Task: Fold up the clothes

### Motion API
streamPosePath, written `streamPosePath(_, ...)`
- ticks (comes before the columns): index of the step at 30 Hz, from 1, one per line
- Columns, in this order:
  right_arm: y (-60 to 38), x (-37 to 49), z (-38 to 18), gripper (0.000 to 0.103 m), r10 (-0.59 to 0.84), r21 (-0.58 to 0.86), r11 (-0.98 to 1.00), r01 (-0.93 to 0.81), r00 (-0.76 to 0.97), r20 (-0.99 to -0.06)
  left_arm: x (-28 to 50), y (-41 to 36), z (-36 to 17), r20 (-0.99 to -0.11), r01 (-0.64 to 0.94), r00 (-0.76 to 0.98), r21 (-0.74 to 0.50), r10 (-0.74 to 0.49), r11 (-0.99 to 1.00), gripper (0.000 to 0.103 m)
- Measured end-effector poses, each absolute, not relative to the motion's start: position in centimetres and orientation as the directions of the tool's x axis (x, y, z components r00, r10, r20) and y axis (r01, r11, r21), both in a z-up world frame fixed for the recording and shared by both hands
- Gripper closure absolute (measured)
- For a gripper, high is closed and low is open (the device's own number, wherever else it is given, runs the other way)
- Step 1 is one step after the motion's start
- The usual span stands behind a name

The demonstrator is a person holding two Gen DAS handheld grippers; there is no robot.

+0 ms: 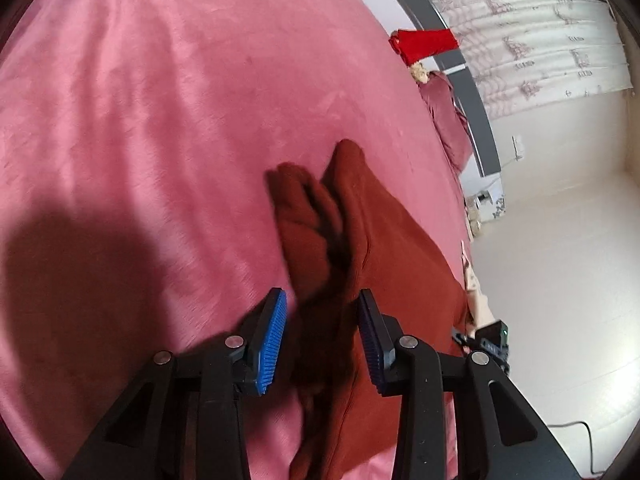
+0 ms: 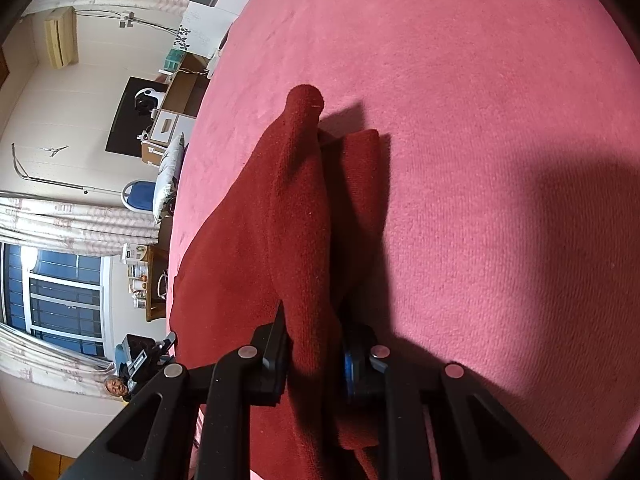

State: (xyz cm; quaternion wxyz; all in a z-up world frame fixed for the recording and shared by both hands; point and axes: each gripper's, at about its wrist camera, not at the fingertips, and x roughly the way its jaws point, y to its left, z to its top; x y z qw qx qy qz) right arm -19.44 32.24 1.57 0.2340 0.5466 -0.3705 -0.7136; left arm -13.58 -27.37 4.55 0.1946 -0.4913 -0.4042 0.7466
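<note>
Blue-padded left gripper and right gripper each pinch a bunched fold of the dark red garment lying on the pink bedspread; mid-fold, next carry both edges across evenly.

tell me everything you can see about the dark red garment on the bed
The dark red garment is a thick, fuzzy knit in a deep brick shade, lying on the pink bedspread near its edge. It is bunched into long raised folds, with two rounded ends pointing away from the cameras. The right gripper is clamped on one gathered fold. The left gripper has another bunch of the fabric between its blue ribbed pads, which appear to press on it. What kind of clothing it is cannot be told.
</note>
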Motion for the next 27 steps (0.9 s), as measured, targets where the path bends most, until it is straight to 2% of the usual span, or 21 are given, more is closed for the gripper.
streamPosePath(7, 32.4, -19.5, 1.5, 0.085, -0.737, 0.784, -0.617, -0.070, -0.297, -0.606, -14.2, -26.3, 3.3, -0.529, 0.128, -0.433, -0.838, 0.730, -0.531, 0.065)
streamPosePath(8, 32.4, -19.5, 1.5, 0.085, -0.738, 0.784, -0.616, -0.070, -0.297, -0.606, -14.4, -26.0, 3.3, -0.521, 0.126, -0.436, -0.843, 0.734, -0.523, 0.061)
streamPosePath(9, 32.4, -19.5, 1.5, 0.085, -0.738, 0.785, -0.616, -0.069, -0.297, -0.606, -14.5, -25.8, 3.4, -0.510, 0.120, -0.438, -0.849, 0.741, -0.514, 0.050)
streamPosePath(12, 32.3, -19.5, 1.5, 0.085, -0.738, 0.785, -0.615, -0.069, -0.297, -0.605, -14.9, -24.4, 4.3, -0.487, 0.054, -0.426, -0.855, 0.762, -0.516, 0.030)
streamPosePath(15, 32.3, -19.5, 1.4, 0.085, -0.743, 0.789, -0.610, -0.068, -0.298, -0.600, -15.6, -23.1, 4.5, -0.523, 0.026, -0.407, -0.826, 0.749, -0.563, 0.028)
streamPosePath(18, 32.4, -19.5, 1.4, 0.085, -0.741, 0.788, -0.612, -0.058, -0.305, -0.598, -15.4, -23.2, 4.5, -0.502, 0.032, -0.434, -0.839, 0.748, -0.544, 0.028)
streamPosePath(19, 32.4, -19.5, 1.4, 0.085, -0.740, 0.788, -0.613, -0.055, -0.308, -0.597, -15.4, -23.2, 4.7, -0.497, 0.026, -0.437, -0.840, 0.749, -0.542, 0.030)
streamPosePath(20, 32.4, -19.5, 1.4, 0.085, -0.742, 0.790, -0.611, -0.052, -0.310, -0.595, -15.4, -23.1, 4.5, -0.502, 0.030, -0.437, -0.837, 0.746, -0.546, 0.047)
streamPosePath(21, 32.4, -19.5, 1.4, 0.085, -0.743, 0.791, -0.609, -0.050, -0.312, -0.592, -15.2, -23.0, 4.1, -0.519, 0.044, -0.430, -0.829, 0.739, -0.557, 0.070)
streamPosePath(22, 32.5, -19.5, 1.4, 0.085, -0.745, 0.793, -0.607, -0.049, -0.312, -0.589, -15.1, -23.0, 3.7, -0.535, 0.057, -0.424, -0.821, 0.731, -0.568, 0.074)
streamPosePath(27, 32.7, -19.8, 0.9, 0.085, -0.749, 0.796, -0.603, -0.046, -0.311, -0.586, -14.7, -22.7, 3.1, -0.544, 0.062, -0.455, -0.809, 0.705, -0.585, 0.081)
